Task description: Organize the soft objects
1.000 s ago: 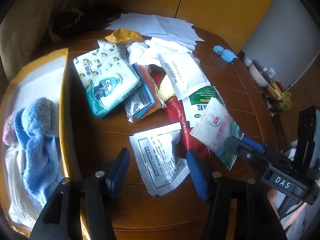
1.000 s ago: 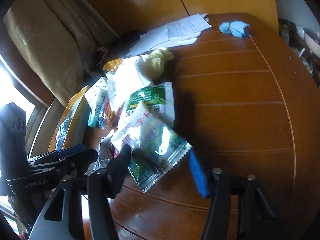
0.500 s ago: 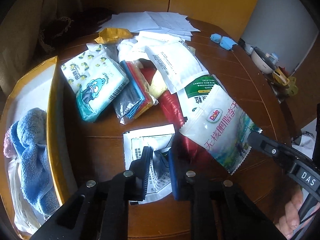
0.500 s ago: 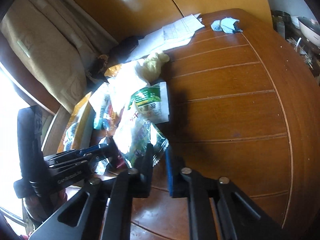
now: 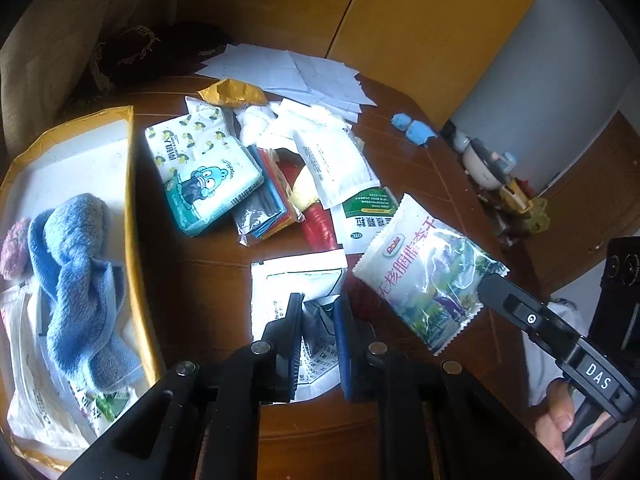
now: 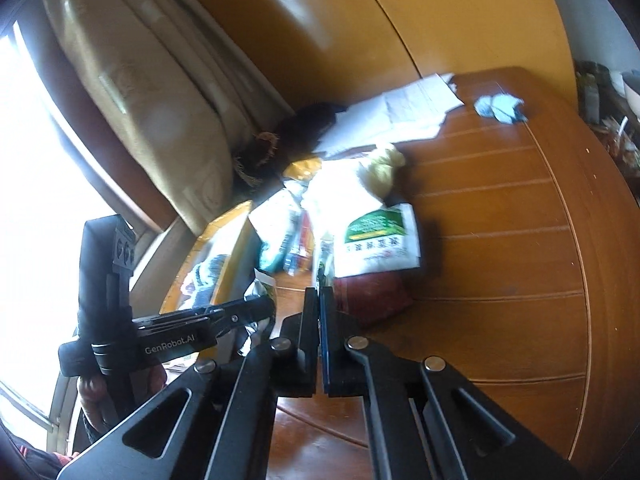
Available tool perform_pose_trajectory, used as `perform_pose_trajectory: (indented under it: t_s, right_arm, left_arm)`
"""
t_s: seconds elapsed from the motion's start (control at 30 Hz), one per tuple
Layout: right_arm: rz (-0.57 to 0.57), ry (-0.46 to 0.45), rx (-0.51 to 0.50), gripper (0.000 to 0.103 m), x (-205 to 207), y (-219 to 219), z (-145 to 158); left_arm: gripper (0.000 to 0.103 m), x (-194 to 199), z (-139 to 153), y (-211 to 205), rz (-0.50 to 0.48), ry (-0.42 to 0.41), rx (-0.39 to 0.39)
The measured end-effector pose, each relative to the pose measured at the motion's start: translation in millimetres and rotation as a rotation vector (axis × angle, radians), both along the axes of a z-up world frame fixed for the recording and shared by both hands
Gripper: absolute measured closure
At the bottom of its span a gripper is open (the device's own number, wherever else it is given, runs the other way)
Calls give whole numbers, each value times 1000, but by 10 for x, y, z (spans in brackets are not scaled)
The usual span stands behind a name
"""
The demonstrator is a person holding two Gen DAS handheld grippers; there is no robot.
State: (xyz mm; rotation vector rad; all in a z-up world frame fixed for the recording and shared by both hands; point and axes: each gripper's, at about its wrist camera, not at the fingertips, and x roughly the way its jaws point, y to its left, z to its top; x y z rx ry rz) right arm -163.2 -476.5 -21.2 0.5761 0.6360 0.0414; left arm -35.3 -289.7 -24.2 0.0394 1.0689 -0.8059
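Observation:
My left gripper [image 5: 320,314] is shut on a white printed sachet [image 5: 296,280], which crumples between its pads just above the round wooden table [image 5: 200,264]. A Dole snack bag [image 5: 424,272] hangs tilted to its right, pinched at its lower corner by my right gripper [image 5: 490,294]. In the right wrist view the right gripper [image 6: 320,300] is shut on that snack bag [image 6: 326,256], seen edge-on. The left gripper [image 6: 260,306] shows at the left there with the white sachet [image 6: 262,286]. A yellow-rimmed box [image 5: 130,200] at the left holds a blue towel [image 5: 76,272].
A pile lies mid-table: a tissue pack [image 5: 204,176], a red roll [image 5: 320,228], a green-and-white bag [image 5: 360,216] and a white pouch [image 5: 336,164]. Papers [image 5: 288,72] and a blue cloth [image 5: 414,130] lie farther back. A cluttered ledge with a bowl [image 5: 480,164] borders the right.
Both grippers went from open to shut, the left on the white sachet, the right on the snack bag. Both rose, and the snack bag's corner came up off the table.

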Motion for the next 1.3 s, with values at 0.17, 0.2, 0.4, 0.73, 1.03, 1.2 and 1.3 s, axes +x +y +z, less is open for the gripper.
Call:
perform_pose_trajectory:
  t_s: [0.17,0.2,0.4,0.73,1.03,1.2,1.3]
  right_arm:
    - [37,-39,-32,102,13,202,201]
    - [45,-46,-35,102,29,242,238]
    - [121,-96,-61,102,208,565,501]
    - [257,-89,-15,102,968,1194,582]
    - [293,1,-104,102,1819,1565,472]
    - [302,39,-113,102,2185,1629,355]
    - [311,67,-122,102,2359,1670,259]
  left_arm:
    - [89,-7,210,318,31,14,-81]
    - [89,-2,248,396,42,14,-94]
    - [89,121,461,927,116,3,-168]
    - [89,650,637,1696,312,-86,-126]
    - [89,1274,465,1905,378,-88,-48]
    - [89,1540,340,1885,398,-84,-1]
    - [89,1680,285,1879,405,-80,19]
